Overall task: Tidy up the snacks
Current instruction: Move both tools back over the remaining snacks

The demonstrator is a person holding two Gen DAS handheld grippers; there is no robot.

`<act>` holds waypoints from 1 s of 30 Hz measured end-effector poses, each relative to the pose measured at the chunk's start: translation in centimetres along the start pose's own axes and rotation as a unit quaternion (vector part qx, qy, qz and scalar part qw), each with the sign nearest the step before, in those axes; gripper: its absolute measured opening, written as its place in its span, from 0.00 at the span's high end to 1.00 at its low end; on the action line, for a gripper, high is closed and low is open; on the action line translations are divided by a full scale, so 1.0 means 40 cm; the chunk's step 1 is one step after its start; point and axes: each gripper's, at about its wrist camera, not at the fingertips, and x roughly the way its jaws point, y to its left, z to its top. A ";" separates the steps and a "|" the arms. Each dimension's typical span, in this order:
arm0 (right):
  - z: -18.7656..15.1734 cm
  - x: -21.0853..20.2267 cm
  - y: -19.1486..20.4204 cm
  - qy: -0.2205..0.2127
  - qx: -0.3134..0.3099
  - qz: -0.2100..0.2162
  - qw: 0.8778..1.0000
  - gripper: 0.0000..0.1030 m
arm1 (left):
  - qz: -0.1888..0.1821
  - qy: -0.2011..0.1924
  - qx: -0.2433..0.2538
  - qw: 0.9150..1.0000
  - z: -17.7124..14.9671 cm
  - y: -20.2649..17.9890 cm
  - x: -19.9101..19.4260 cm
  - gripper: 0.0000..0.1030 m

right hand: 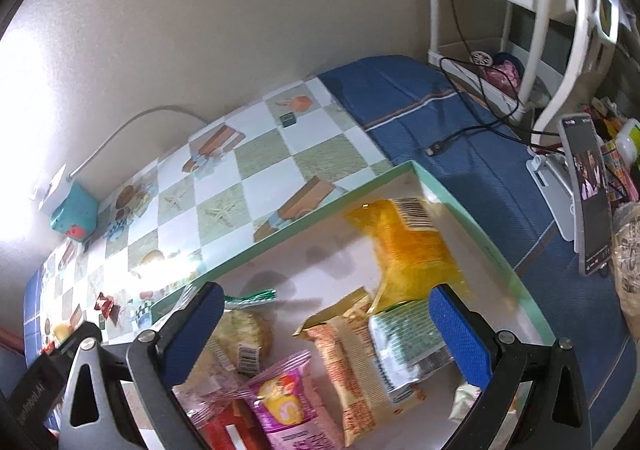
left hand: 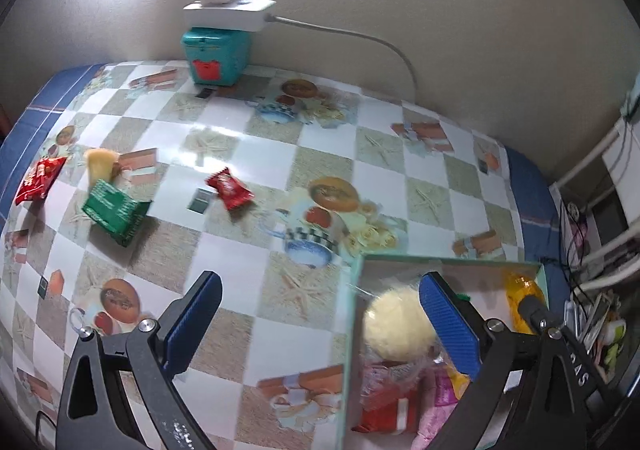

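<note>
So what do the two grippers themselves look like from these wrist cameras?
Both match: the left gripper and right gripper have black angular frames with triangular cutouts and silver pivot screws. Their fingers carry ribbed blue pads. White lettering marks the left one's frame. No sleeves or cables show.

checkered tablecloth (left hand: 248,153), mint-rimmed box (right hand: 496,250), green packet (left hand: 114,211)

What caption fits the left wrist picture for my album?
Open left gripper hovers beside the snack box, with a green packet and red packets waiting on the checkered table.
</note>
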 end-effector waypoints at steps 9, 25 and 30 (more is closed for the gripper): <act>-0.030 -0.007 0.110 -0.003 -0.038 0.010 0.999 0.00 | 0.042 -0.029 -0.062 0.997 0.077 0.193 -0.048 0.04; -0.139 -0.014 0.435 0.001 -0.122 0.092 0.988 0.00 | 0.061 -0.064 -0.203 0.975 0.127 0.734 -0.117 0.04; -0.191 0.002 0.567 0.025 -0.154 0.117 0.981 0.00 | 0.061 -0.062 -0.183 0.979 0.169 0.844 -0.117 0.03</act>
